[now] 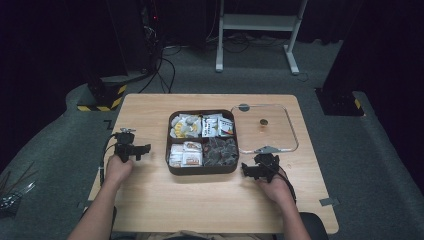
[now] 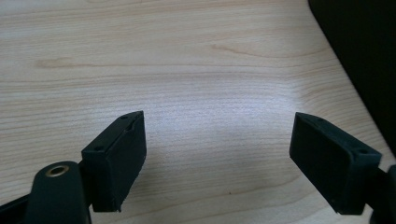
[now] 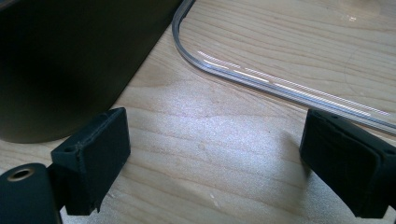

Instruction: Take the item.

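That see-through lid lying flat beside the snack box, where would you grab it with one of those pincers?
Probably by its near rim. The clear lid lies flat on the table, so only its raised edge gives the fingers purchase. The right gripper sits just in front of that edge, open; one finger already lies near the rim. The small central knob is an alternative from above.

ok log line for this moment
left gripper: open, empty | right gripper: open, empty | snack box: uncovered | clear lid: on table, beside box
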A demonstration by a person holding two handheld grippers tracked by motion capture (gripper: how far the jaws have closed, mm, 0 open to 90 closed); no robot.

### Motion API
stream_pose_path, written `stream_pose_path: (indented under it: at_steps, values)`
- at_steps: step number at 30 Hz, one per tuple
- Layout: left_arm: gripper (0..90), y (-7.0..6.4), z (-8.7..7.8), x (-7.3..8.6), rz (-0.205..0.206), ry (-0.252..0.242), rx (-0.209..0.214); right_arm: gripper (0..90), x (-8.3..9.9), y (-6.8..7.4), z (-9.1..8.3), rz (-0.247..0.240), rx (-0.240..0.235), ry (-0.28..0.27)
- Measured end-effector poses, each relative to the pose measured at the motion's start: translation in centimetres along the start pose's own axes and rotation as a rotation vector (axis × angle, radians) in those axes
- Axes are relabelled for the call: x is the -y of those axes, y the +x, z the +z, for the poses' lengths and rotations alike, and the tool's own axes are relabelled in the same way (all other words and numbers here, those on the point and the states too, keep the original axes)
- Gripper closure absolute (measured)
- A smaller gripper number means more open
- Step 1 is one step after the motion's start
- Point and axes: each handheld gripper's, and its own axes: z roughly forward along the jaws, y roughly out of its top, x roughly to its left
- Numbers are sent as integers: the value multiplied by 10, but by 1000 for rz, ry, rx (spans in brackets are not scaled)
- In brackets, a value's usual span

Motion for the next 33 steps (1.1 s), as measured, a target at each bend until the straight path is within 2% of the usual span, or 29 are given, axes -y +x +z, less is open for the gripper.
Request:
stream_pose_path:
  at_steps: [1,3,7,8,9,10,11,12,15,17,18,19,20,22,24,27,29,32,33]
  values:
    - [194,0,0,0,0,0,0,85,0,0,0,0,0,0]
    - [187,-1,-2,-2,-4,3,34,85,0,0,0,0,0,0]
    - [189,-1,-5,-3,2,-5,52,85,0,0,0,-2,-1,-1]
    - [188,0,-8,-4,9,-14,85,84,0,0,0,0,-2,0]
    - [187,0,-8,-4,9,-14,85,84,0,0,0,0,-2,0]
    - [187,1,-14,-6,25,-30,137,85,0,0,0,0,-2,0]
    - [187,1,-14,-6,25,-30,137,85,0,0,0,0,-2,0]
    - [196,1,-18,-8,30,-50,159,85,0,0,0,0,-2,0]
    - [232,-1,-22,-11,43,-56,159,85,0,0,0,0,-2,0]
    - [238,-3,-23,-12,59,-55,167,84,0,0,0,-1,-2,0]
    - [256,-6,-23,-14,84,-50,175,84,0,0,0,-3,-5,0]
    - [280,-6,-23,-14,84,-50,175,85,0,-1,0,-5,-6,0]
    - [306,-8,-24,-16,112,-45,192,85,0,-1,0,-6,-8,0]
    - [305,-11,-24,-18,112,-47,207,85,0,-1,0,-7,-9,0]
    - [317,-15,-26,-20,131,-52,221,85,0,-1,0,-8,-10,0]
    - [366,-25,-31,-23,209,-80,204,85,0,-1,0,-9,-10,0]
    - [381,-27,-32,-23,217,-86,205,85,0,-1,0,-10,-10,0]
    - [420,-31,-33,-27,204,-89,268,85,0,-1,0,-10,-11,0]
    - [425,-31,-33,-27,204,-89,268,85,0,-1,0,-10,-11,0]
